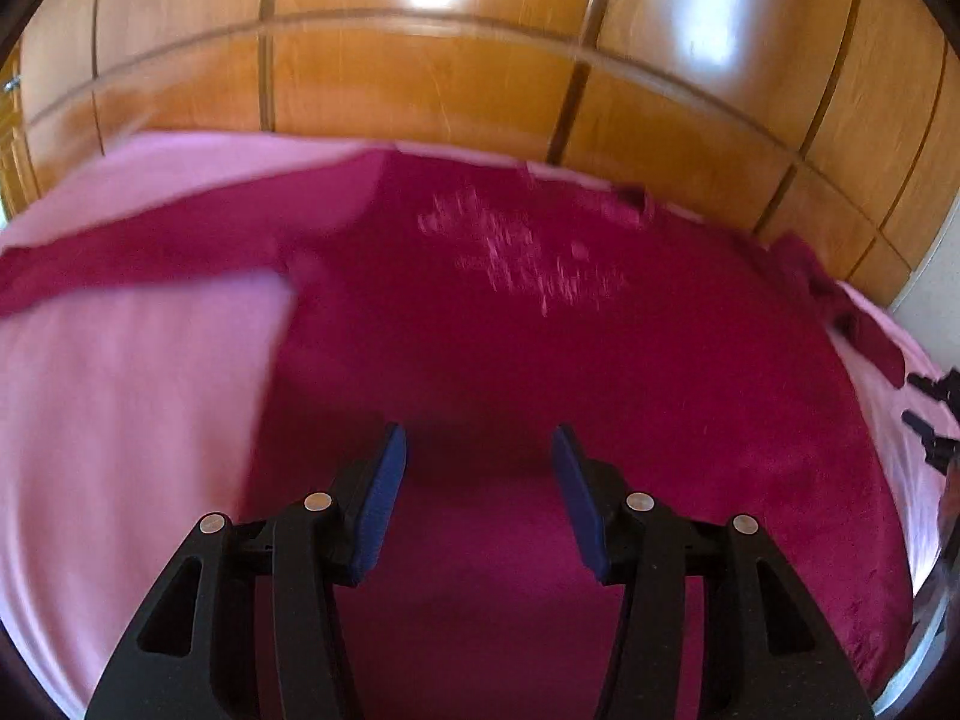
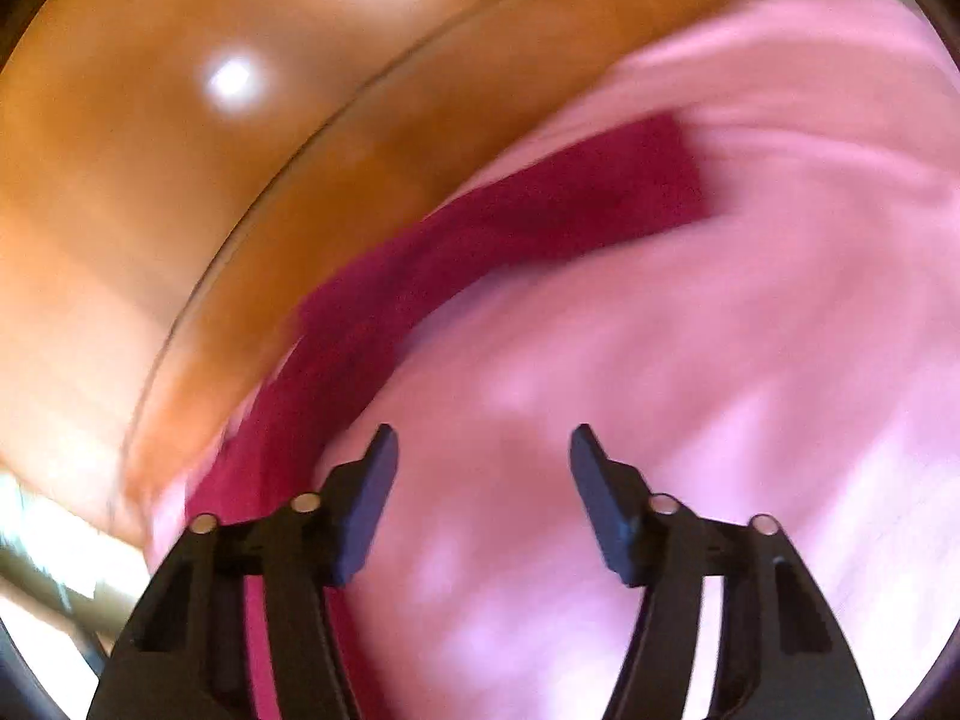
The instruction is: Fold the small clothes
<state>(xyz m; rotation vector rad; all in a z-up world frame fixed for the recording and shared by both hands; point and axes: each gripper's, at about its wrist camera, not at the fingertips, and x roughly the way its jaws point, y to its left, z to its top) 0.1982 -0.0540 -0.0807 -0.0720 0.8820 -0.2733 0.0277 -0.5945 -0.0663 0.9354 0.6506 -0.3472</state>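
The left gripper [image 1: 478, 450] hangs with its blue-padded jaws spread wide and nothing between them. Directly under and ahead of those jaws lies the dark magenta long-sleeved shirt [image 1: 510, 330], spread flat with its front up. Farther out from the jaws, slightly right of their line, a pale printed motif [image 1: 528, 252] marks the chest, too smeared to read. One sleeve [image 1: 120, 258] runs away to the left of the jaws across the light pink bedsheet [image 1: 120, 420], which shows on both sides of the garment. Far right of the jaws, at the picture's edge, dark fingertips of the other tool [image 1: 933, 414] show over the sheet. Beyond the shirt's far edge stands a glossy orange-brown wooden panelled wall [image 1: 420, 78].

The right gripper [image 2: 483, 450] also has its jaws wide apart and holds nothing; the view is heavily blurred. Below and between the jaws is only the pink sheet [image 2: 660, 420]. Just left of the left jaw the magenta sleeve [image 2: 480, 240] passes, curving away ahead and to the right, its squared cuff end lying on the sheet well beyond the jaws. Left of the sleeve, the wooden panelling [image 2: 180, 210] fills the far side.
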